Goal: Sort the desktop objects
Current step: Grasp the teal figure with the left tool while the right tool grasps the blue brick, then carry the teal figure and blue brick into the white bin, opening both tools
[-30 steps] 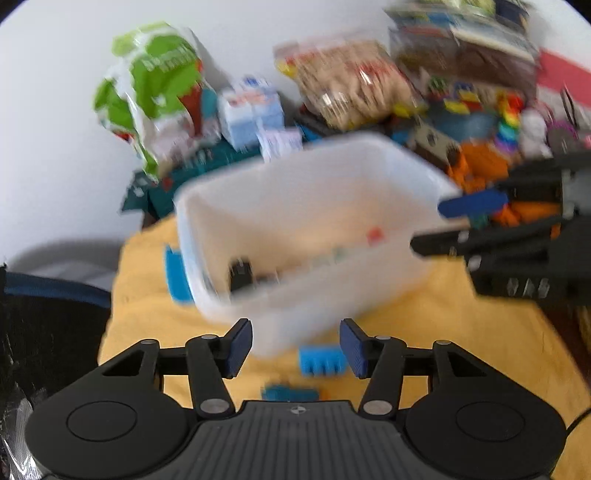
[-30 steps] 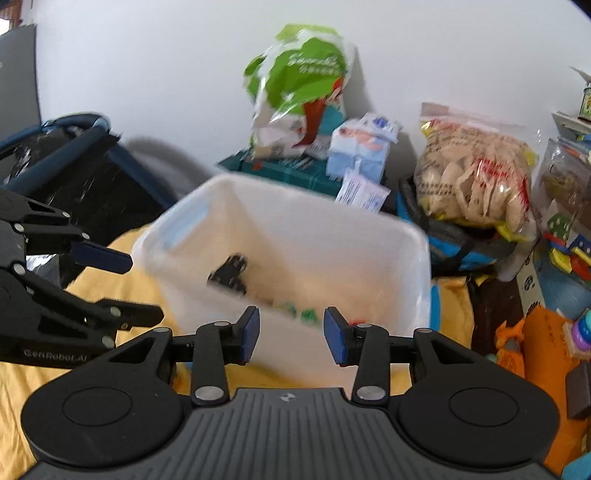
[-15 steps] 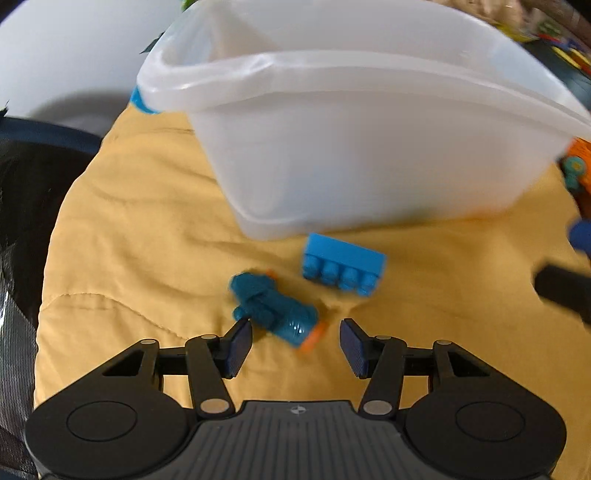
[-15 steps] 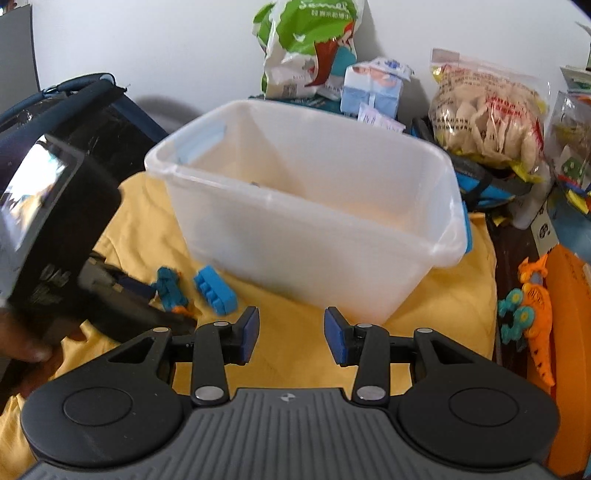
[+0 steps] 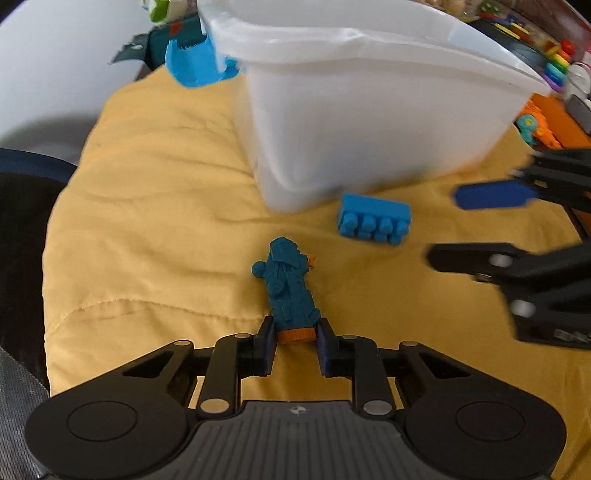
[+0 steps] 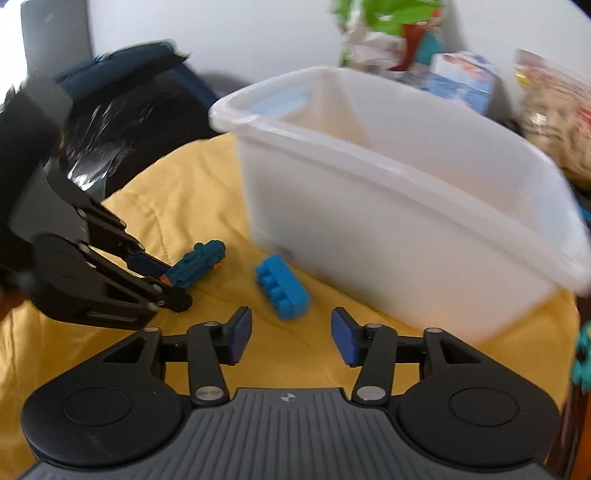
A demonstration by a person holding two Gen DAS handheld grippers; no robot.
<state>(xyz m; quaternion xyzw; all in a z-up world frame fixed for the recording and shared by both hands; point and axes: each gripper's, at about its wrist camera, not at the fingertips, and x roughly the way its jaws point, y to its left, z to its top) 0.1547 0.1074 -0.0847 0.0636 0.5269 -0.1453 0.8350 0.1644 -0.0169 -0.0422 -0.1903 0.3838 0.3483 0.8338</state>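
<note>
A teal toy figure with an orange end (image 5: 290, 291) lies on the yellow cloth (image 5: 155, 229). My left gripper (image 5: 294, 338) has its fingers on either side of the toy's orange end, touching it; the toy also shows in the right wrist view (image 6: 195, 264). A blue building brick (image 5: 373, 219) lies beside the white plastic bin (image 5: 369, 122). My right gripper (image 6: 291, 332) is open and empty, just short of the brick (image 6: 282, 288), with the bin (image 6: 406, 206) behind it.
A blue clip (image 5: 195, 62) hangs on the bin's left end. Snack bags (image 6: 388, 33) and boxes stand behind the bin by the wall. Orange and colourful toys (image 5: 535, 125) lie at the right. A dark bag (image 6: 110, 118) sits at the left.
Both grippers have dropped from above the bin to the cloth. My left gripper has closed in around the teal toy's orange end. My right gripper has come up to the blue brick.
</note>
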